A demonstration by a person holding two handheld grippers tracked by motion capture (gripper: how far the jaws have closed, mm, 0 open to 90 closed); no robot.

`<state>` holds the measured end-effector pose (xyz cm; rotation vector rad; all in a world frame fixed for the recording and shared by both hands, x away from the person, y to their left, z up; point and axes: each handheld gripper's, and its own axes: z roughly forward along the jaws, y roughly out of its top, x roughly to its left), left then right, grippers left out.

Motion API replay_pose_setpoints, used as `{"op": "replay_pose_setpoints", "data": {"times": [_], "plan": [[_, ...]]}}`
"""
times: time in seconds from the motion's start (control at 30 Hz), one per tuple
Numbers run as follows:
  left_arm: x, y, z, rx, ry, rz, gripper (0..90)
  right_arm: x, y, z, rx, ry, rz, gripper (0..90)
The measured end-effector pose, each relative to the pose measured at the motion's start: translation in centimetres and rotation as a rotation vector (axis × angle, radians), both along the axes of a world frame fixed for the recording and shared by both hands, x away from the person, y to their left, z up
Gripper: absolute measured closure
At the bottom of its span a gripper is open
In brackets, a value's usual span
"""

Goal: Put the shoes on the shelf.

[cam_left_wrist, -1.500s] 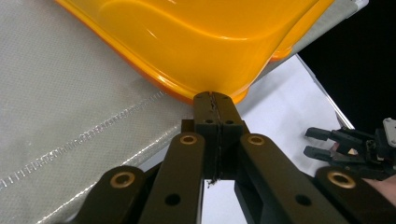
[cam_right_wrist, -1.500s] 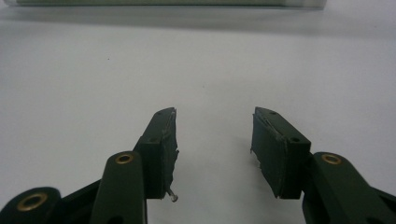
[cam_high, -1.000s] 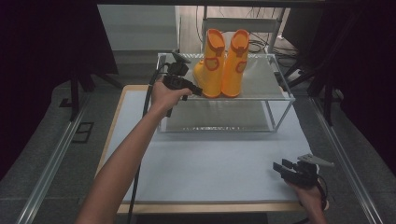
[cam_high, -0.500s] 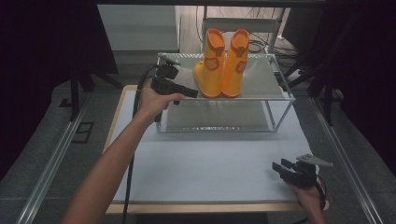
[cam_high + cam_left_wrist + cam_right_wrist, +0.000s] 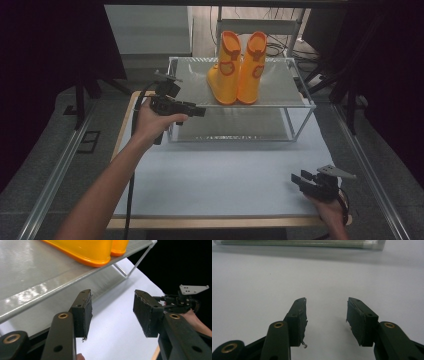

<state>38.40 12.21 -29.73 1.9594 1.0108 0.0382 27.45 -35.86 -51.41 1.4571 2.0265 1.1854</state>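
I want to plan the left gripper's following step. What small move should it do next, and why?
Probably draw the left gripper a little further toward the table's near side. Its jaws stand open and empty beside the shelf's left front corner, and the yellow boots stand upright together on the top level, apparently placed. The right gripper rests open near the table's front edge.

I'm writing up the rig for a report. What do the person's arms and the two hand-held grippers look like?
Both forearms are bare, no sleeves in view. The left hand-held gripper is black, with a black cable trailing from it. The right hand-held gripper is black too, topped by a grey three-cornered plate with small holes. Each has two black jaws with worn dark pads, brass-coloured rivets at the joints.
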Motion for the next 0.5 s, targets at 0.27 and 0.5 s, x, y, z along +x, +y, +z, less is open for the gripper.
{"op": "replay_pose_setpoints", "data": {"times": [0.27,0.5], "plan": [[-2.0,2.3,-0.9,-0.029,0.006,-0.024,50.2,0.0,0.0,0.0,-0.002,0.000,0.001,49.9],[-4.0,4.2,-3.2,-0.050,0.023,-0.012,50.2,0.1,0.2,-0.1,-0.006,0.006,0.005,49.9]]}}
